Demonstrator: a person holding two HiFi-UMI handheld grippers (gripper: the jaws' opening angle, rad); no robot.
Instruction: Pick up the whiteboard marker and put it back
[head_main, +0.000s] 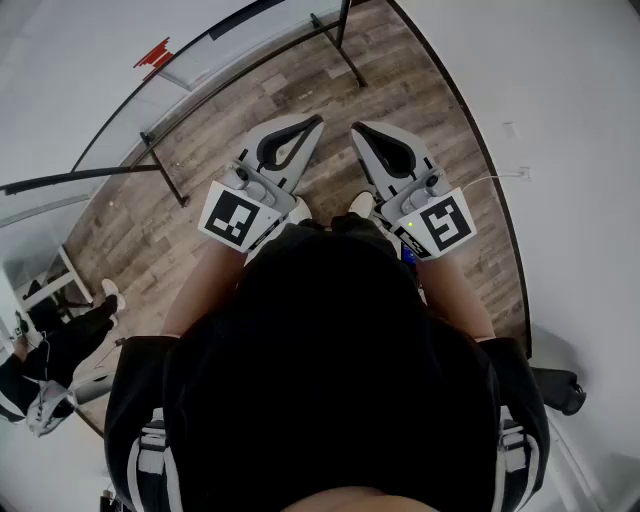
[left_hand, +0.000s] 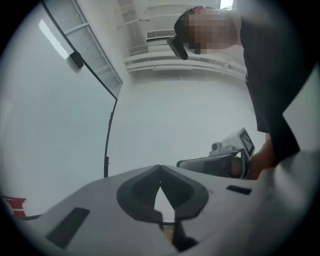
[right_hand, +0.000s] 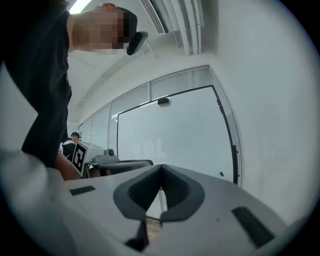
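Head view: I hold my left gripper (head_main: 316, 124) and right gripper (head_main: 356, 130) level at 12 o'clock, side by side over the wood floor (head_main: 420, 110). Their tips point toward the whiteboard (head_main: 230, 50). Each carries a cube with a black-and-white square marker, and I can read no writing on either. A small red thing (head_main: 152, 52) sits at 10 o'clock by the board's frame. I cannot tell what it is. I cannot pick out the marker here, nor which way it lies.

Left gripper view: my jaws are clenched tip to tip with nothing between them. The right gripper shows at 3 o'clock, and the red thing at 8 o'clock is cut off by the edge.

Right gripper view: these jaws are clenched and empty too. The whiteboard fills the middle. A blue speck (right_hand: 220, 174) sits at 4 o'clock near the board's right frame, too small to name.
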